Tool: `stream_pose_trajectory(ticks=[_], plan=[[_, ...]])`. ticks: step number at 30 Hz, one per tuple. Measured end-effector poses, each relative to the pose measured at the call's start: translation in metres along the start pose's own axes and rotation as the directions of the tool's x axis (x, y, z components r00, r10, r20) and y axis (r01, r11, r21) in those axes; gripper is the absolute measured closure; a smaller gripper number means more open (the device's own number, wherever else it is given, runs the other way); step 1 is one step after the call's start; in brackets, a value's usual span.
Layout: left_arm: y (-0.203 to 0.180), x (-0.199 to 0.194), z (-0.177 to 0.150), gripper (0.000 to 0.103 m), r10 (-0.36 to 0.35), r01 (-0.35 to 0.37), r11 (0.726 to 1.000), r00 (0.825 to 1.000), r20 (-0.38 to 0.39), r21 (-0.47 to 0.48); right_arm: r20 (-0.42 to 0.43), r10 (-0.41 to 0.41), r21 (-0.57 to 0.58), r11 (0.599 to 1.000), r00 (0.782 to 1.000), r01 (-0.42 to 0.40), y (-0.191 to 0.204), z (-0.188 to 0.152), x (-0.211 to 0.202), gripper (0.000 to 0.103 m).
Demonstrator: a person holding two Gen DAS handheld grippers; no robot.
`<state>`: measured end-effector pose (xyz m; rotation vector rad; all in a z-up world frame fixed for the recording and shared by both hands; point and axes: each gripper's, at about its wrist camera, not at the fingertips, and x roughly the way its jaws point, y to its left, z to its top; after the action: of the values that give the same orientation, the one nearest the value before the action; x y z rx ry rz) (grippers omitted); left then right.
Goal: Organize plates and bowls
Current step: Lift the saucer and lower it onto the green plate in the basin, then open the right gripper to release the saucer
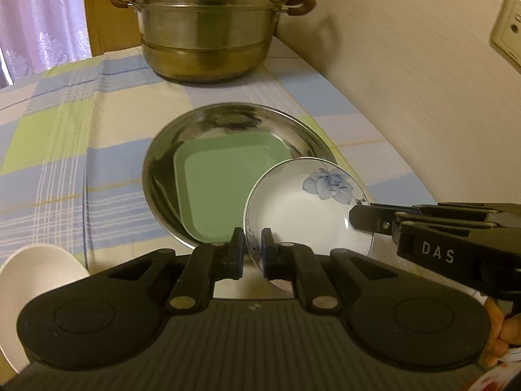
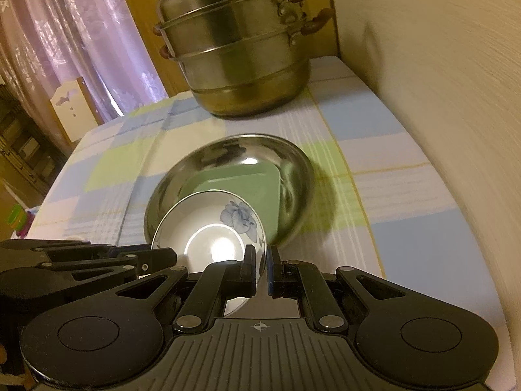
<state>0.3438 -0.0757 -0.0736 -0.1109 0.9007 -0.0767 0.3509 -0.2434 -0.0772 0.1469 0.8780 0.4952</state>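
Observation:
A white bowl with a blue flower (image 1: 302,215) (image 2: 208,228) hangs tilted over the near edge of a round steel dish (image 1: 228,120) (image 2: 247,153). A green square plate (image 1: 221,176) (image 2: 247,182) lies inside that dish. My left gripper (image 1: 253,251) is shut on the bowl's near-left rim. My right gripper (image 2: 261,267) is shut on its right rim and comes in from the right edge of the left wrist view (image 1: 361,220). In the right wrist view the left gripper (image 2: 166,257) enters from the left.
A tall steel steamer pot (image 1: 208,22) (image 2: 241,49) with brown handles stands at the back of the checked tablecloth (image 1: 65,150). A plain white bowl (image 1: 39,280) sits near the left front. A wall (image 1: 423,97) runs along the right side, with a socket (image 1: 511,32) on it.

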Motion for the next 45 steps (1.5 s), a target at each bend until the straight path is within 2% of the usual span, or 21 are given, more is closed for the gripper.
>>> stream_pose_trajectory(ticks=[7,15,28,38,41,43,45], plan=[[0.016,0.016,0.019,0.094,0.026,-0.026,0.999,0.999,0.021,-0.019,0.004,0.011,0.004,1.000,1.000,-0.011,0.001,0.023,0.025,0.096],[0.034,0.043,0.035,0.094,0.047,-0.047,0.998,0.999,0.007,-0.036,-0.013,0.007,-0.001,1.000,1.000,-0.007,0.002,0.040,0.057,0.096],[0.046,0.076,0.038,0.094,0.050,-0.054,0.996,0.997,-0.062,-0.069,-0.087,-0.017,0.038,0.999,0.996,0.020,-0.007,0.040,0.095,0.096],[0.048,0.086,0.038,0.094,0.057,-0.066,0.994,0.994,-0.092,-0.089,-0.063,-0.030,0.042,0.999,0.998,0.033,-0.007,0.043,0.102,0.096],[0.048,0.083,0.043,0.093,0.063,-0.071,0.993,0.995,-0.080,-0.099,-0.047,-0.025,0.050,0.998,0.999,0.028,-0.007,0.047,0.097,0.092],[0.047,0.074,0.045,0.093,0.068,-0.074,0.992,0.996,-0.058,-0.099,-0.025,-0.019,0.055,0.998,1.000,0.020,-0.007,0.049,0.089,0.074],[0.045,0.064,0.047,0.093,0.072,-0.076,0.992,0.997,-0.040,-0.099,0.007,-0.012,0.056,0.998,1.000,0.012,-0.007,0.051,0.077,0.062]])
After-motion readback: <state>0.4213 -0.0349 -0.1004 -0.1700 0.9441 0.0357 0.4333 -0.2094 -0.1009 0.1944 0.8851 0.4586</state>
